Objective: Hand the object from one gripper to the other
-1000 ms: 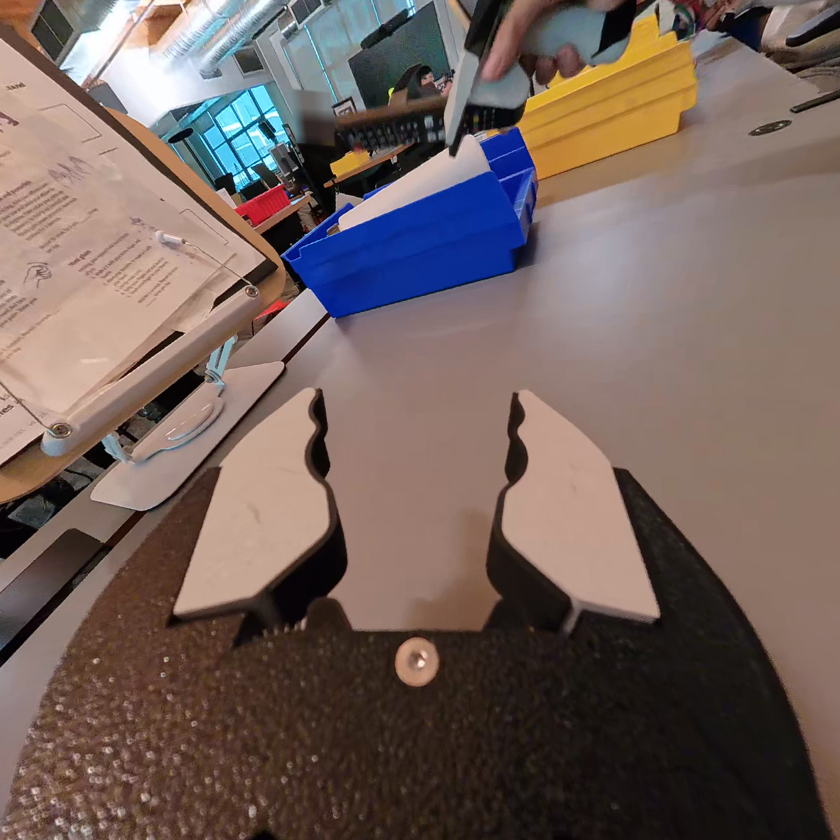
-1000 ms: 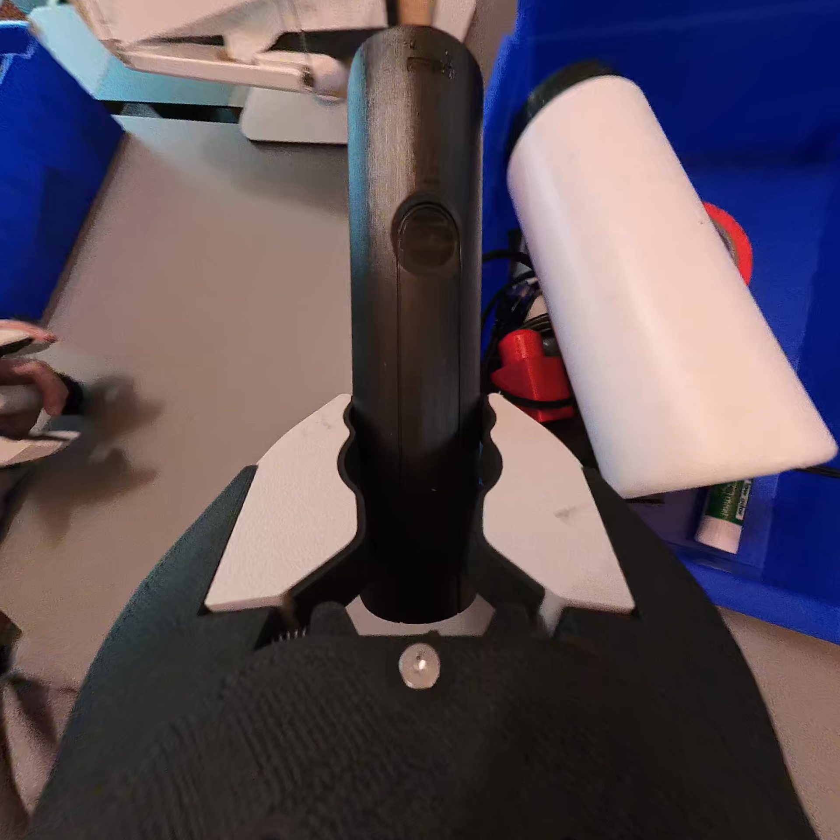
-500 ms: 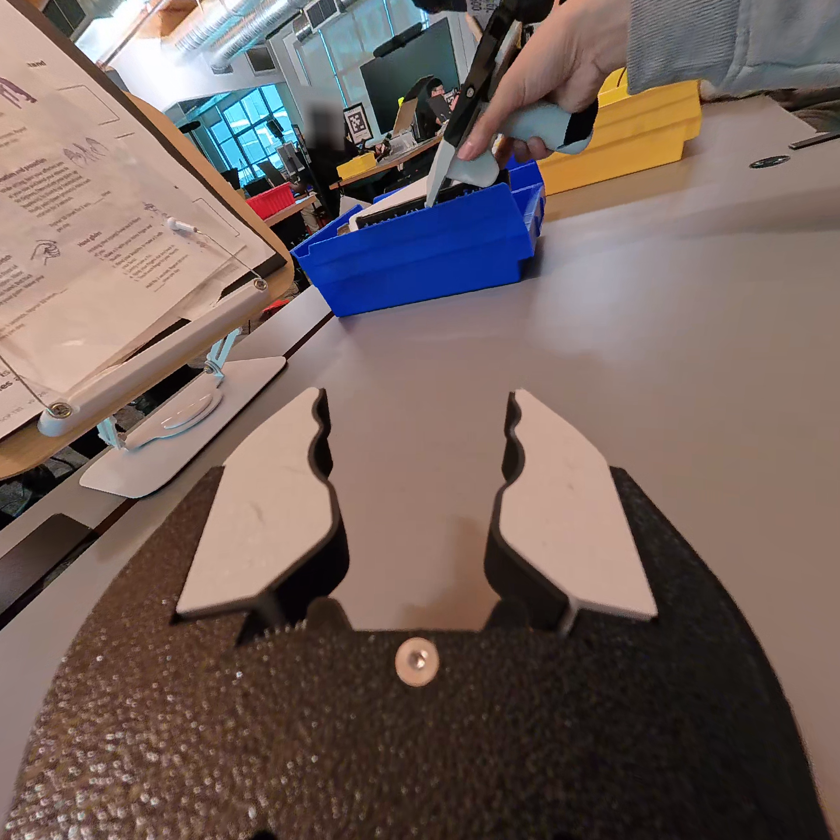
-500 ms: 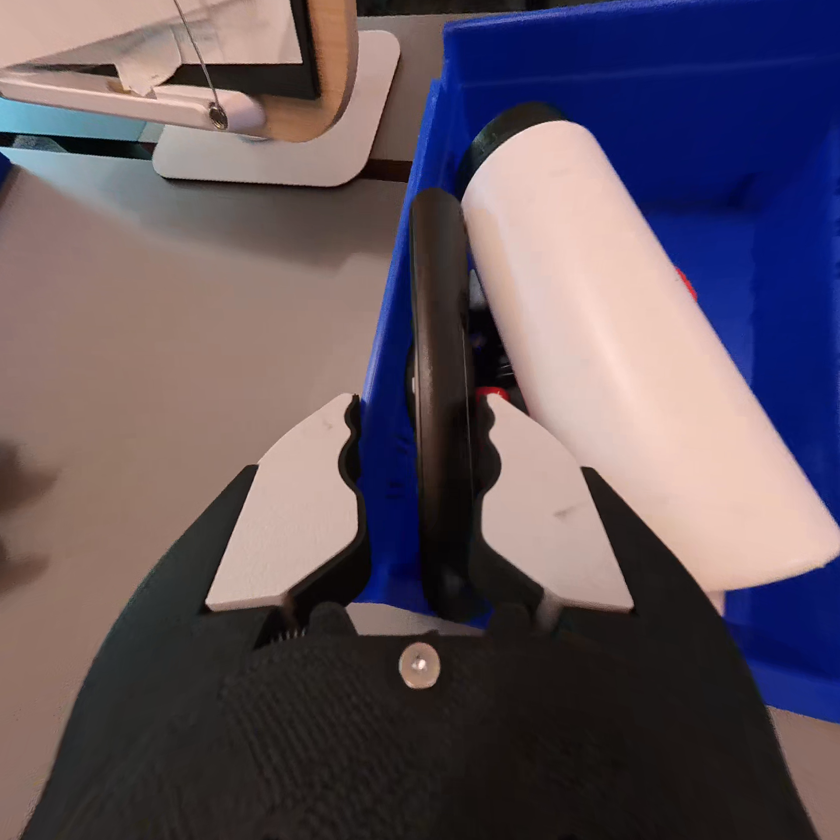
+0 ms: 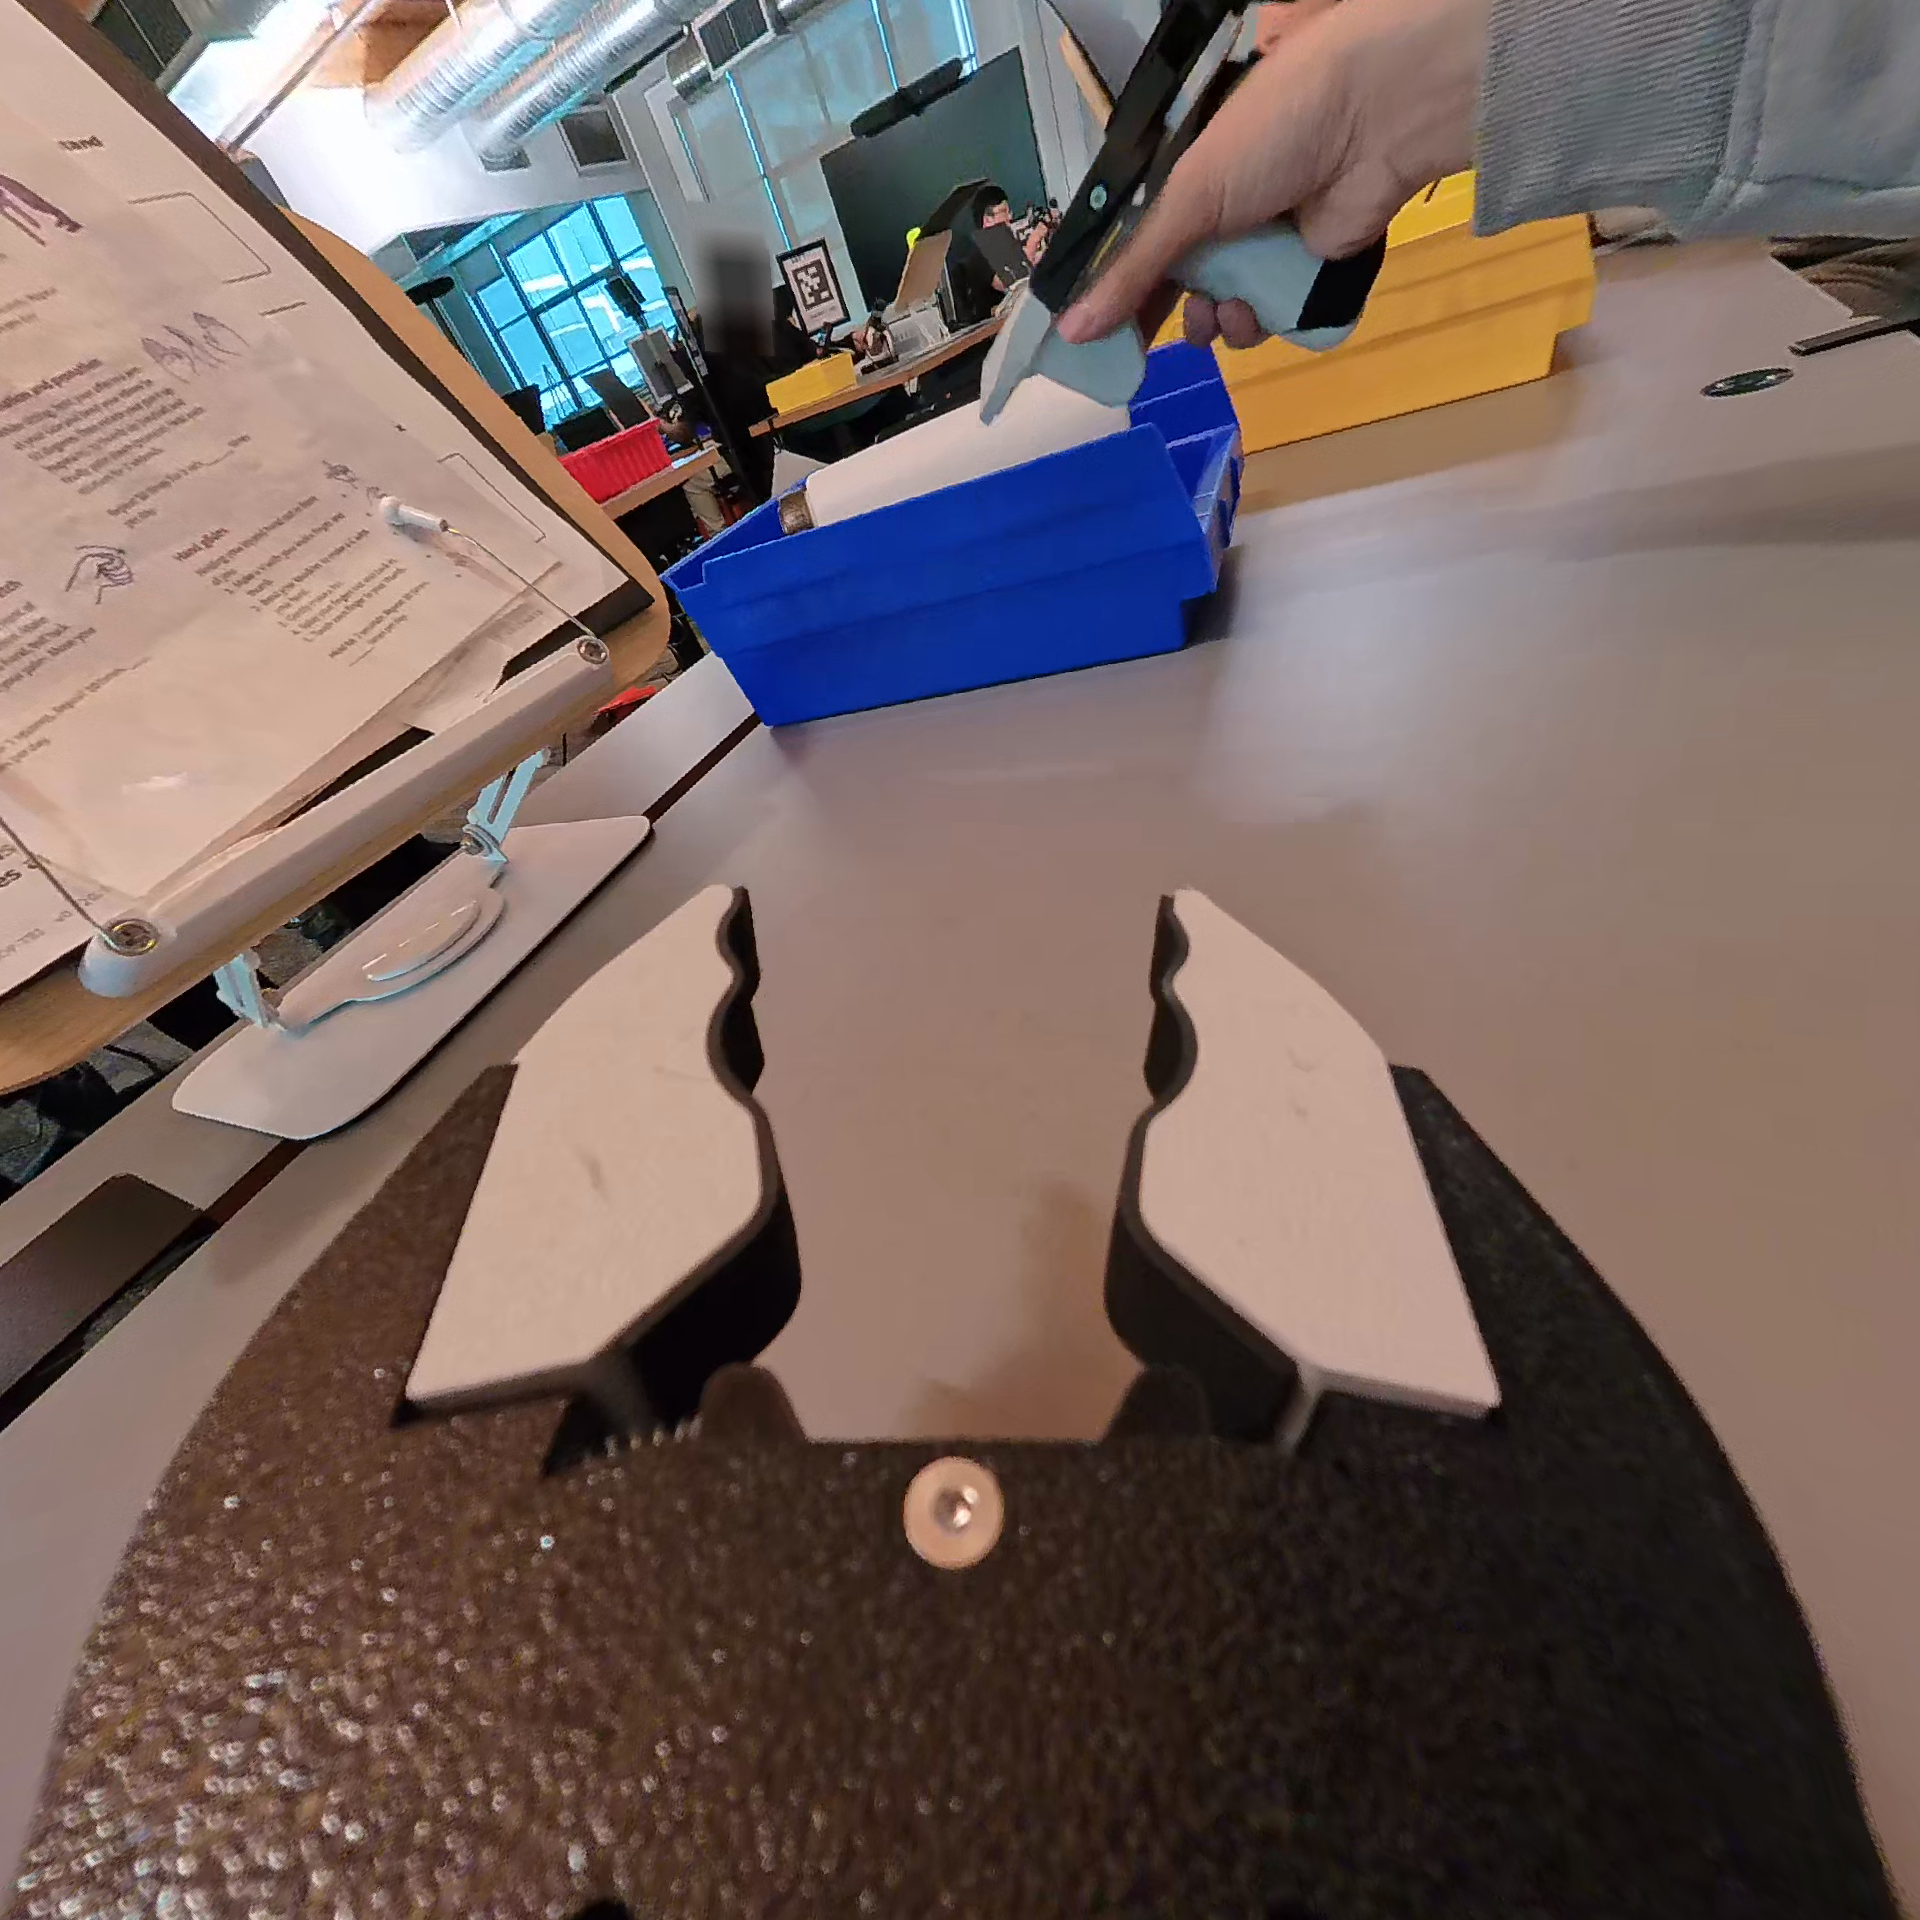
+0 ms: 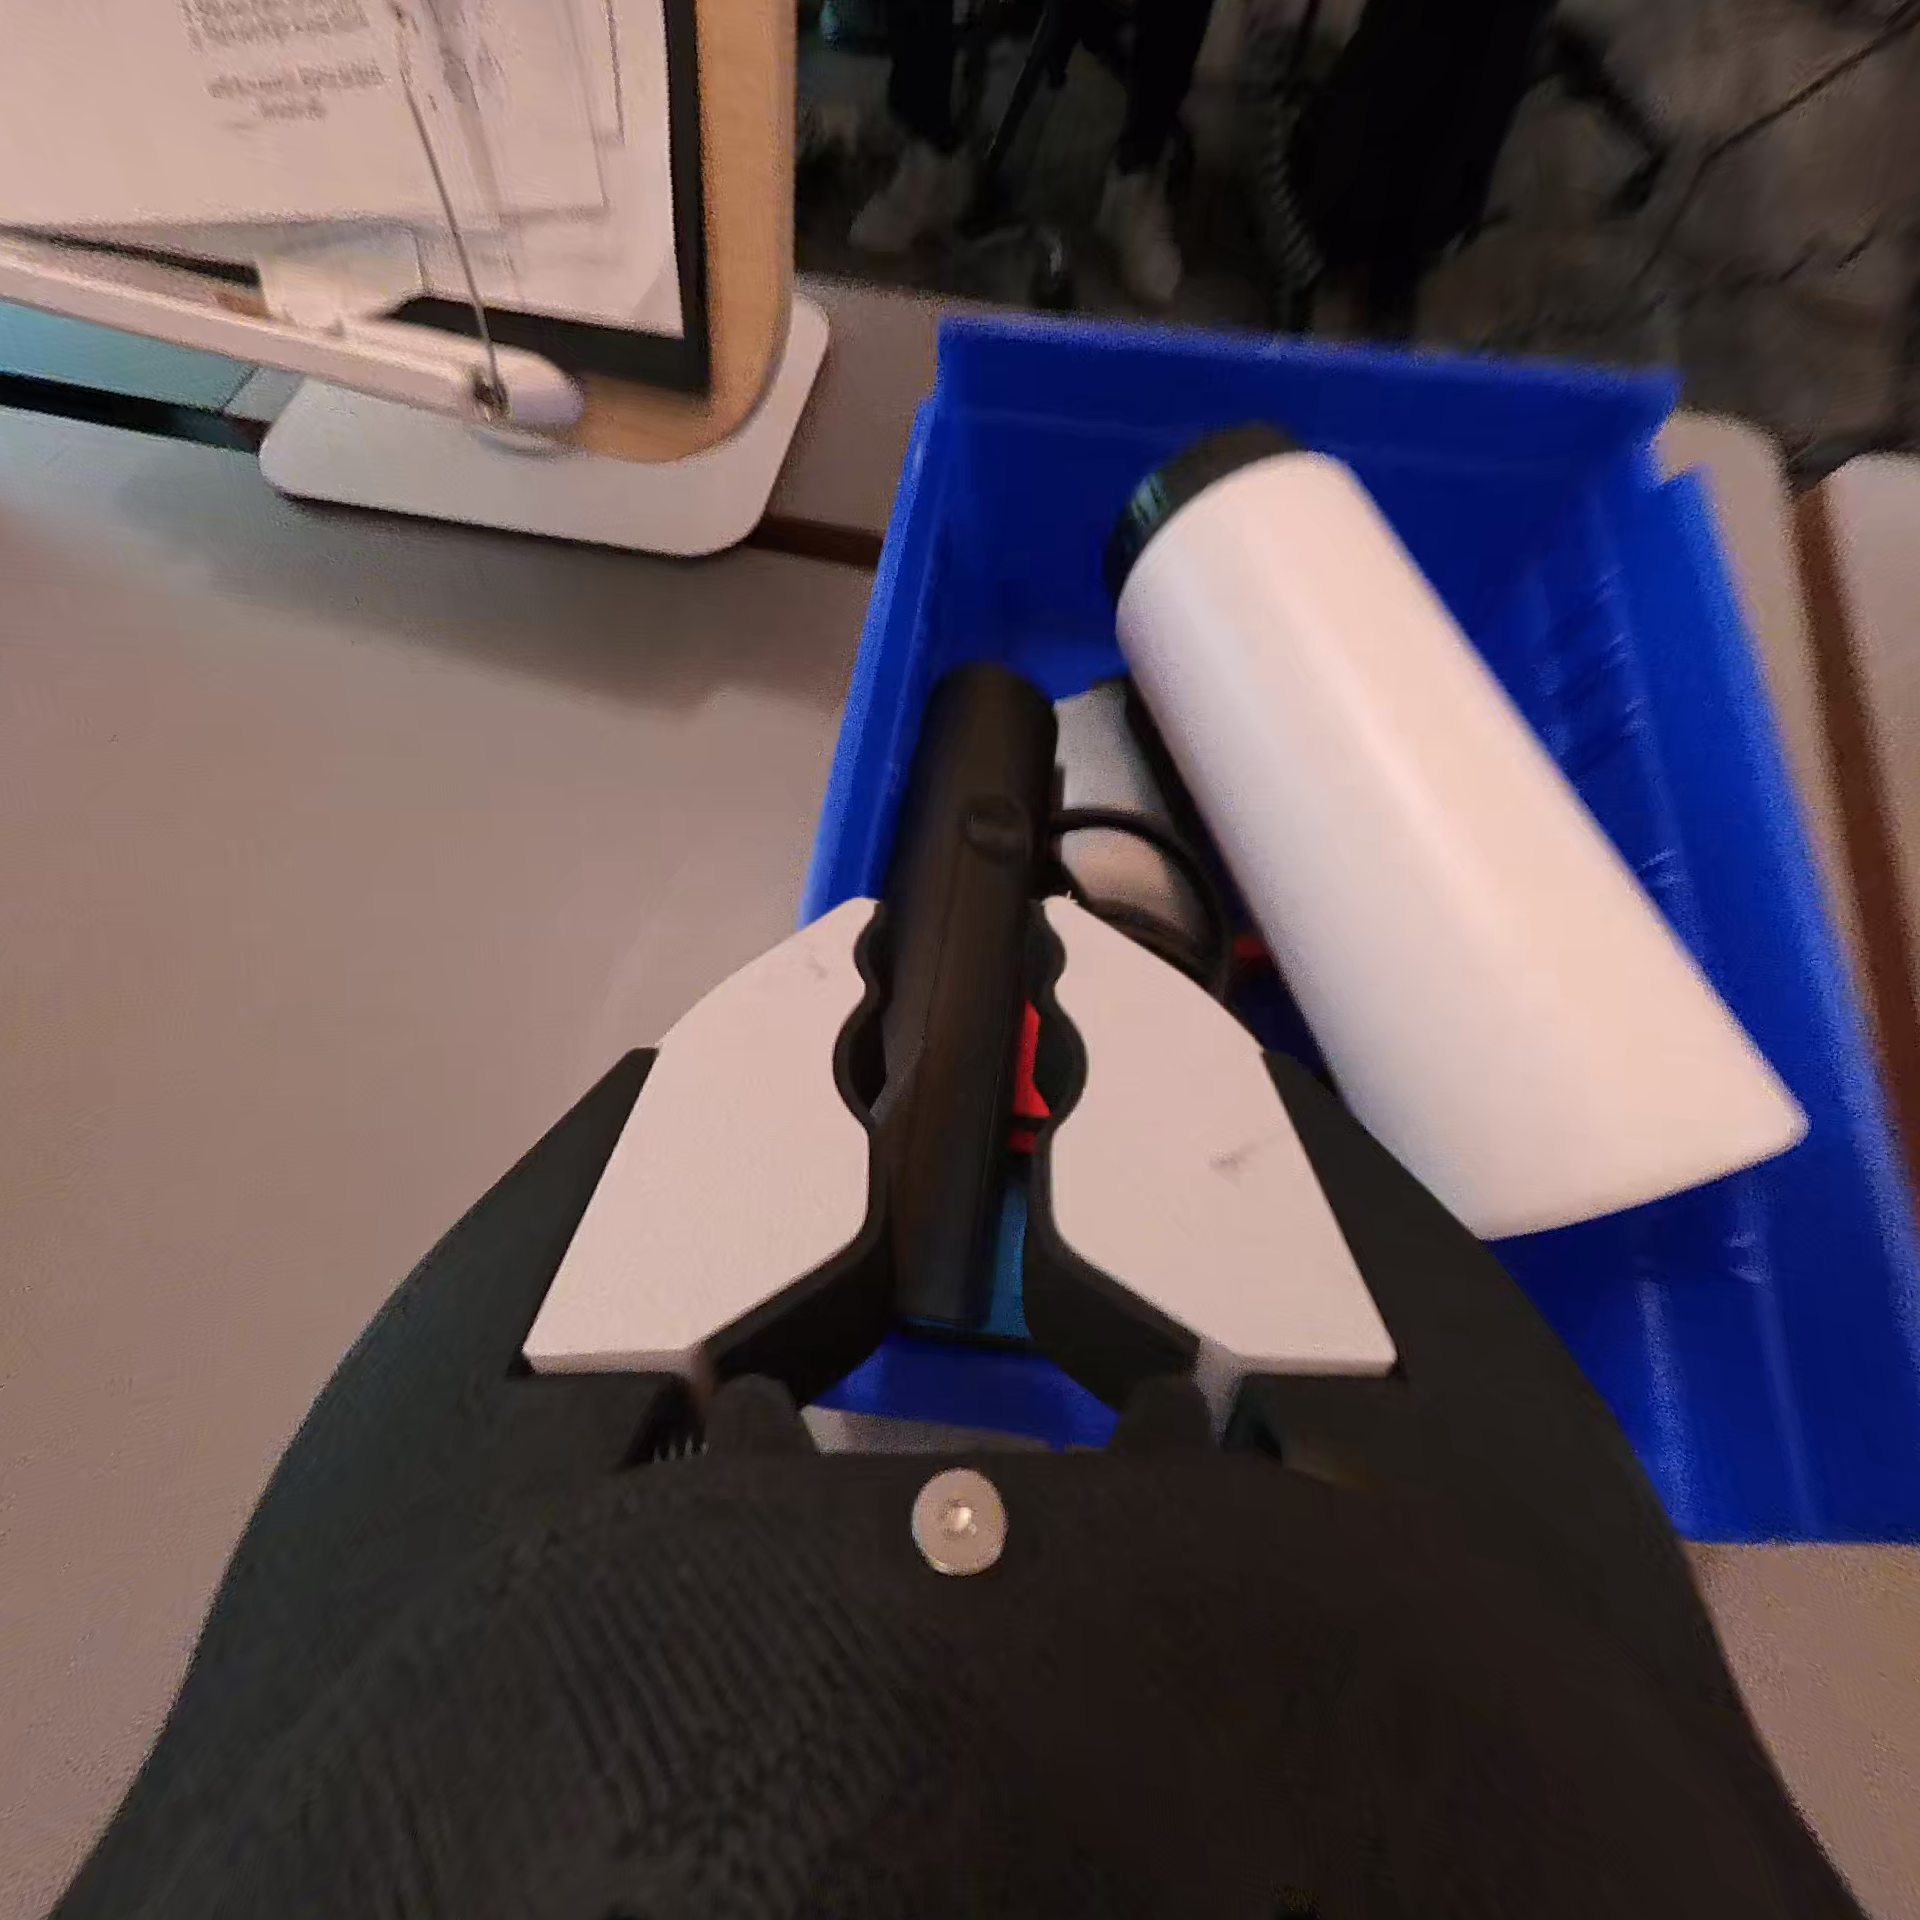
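Note:
A long black handheld object (image 6: pixel 966 935) lies in the blue bin (image 6: pixel 1299 384) along its left wall, beside a white bottle (image 6: pixel 1403 831). My right gripper (image 6: pixel 956 909) hovers above the bin. Its jaws stand narrowly apart and frame the black object without holding it. In the left wrist view the right gripper (image 5: pixel 1003 400), held by a hand (image 5: pixel 1299 135), points down into the blue bin (image 5: pixel 956 613). My left gripper (image 5: pixel 951 904) is open and empty, low over the grey table, well short of the bin.
A document stand with papers (image 5: pixel 312 727) stands at the left on a white base, also in the right wrist view (image 6: pixel 520 416). A yellow bin (image 5: pixel 1403 322) sits behind the blue one. Red and black small items lie under the bottle. One gripper's finger ends stand about 35 cm off the other's.
One second ago my right gripper held the black object. It opened and left it in the bin, then drew back and narrowed its jaws. The left gripper barely moved.

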### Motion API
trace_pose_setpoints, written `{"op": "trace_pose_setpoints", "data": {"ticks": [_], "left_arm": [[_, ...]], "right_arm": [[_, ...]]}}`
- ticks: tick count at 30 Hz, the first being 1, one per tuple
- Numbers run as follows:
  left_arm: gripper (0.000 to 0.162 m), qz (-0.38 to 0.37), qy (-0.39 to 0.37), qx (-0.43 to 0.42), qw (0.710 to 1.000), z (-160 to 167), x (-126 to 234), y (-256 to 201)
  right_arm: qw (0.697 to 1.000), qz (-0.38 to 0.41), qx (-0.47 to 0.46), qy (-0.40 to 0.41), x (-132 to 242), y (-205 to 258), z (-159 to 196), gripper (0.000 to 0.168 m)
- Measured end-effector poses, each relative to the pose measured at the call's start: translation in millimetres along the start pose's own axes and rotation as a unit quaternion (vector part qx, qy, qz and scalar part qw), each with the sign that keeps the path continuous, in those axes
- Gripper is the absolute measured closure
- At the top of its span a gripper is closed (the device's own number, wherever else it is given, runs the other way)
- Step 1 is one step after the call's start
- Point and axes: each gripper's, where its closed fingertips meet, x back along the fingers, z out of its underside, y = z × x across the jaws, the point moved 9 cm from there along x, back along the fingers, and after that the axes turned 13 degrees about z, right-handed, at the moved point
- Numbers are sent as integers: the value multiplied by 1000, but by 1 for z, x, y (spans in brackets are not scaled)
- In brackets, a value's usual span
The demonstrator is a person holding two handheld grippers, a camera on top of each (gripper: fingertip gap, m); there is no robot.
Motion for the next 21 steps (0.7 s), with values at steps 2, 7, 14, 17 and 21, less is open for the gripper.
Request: {"op": "trace_pose_setpoints", "data": {"ticks": [2,7,14,17,21], "left_arm": [[90,-1,1,-1,1000,0,0,0],[91,-23,-14,18,999,-7,3,4],[114,-237,-87,229,940,-38,97,50],[118,-315,-29,299,900,-35,163,87],[118,-322,68,426,843,-6,214,165]], "right_arm": [[998,17,22,-56,18,14,-9,141],[969,-45,70,-232,50,109,-7,124],[920,-49,156,-356,22,208,39,111],[904,-31,143,-401,17,213,48,112],[889,-6,155,-430,20,212,53,109]]}}
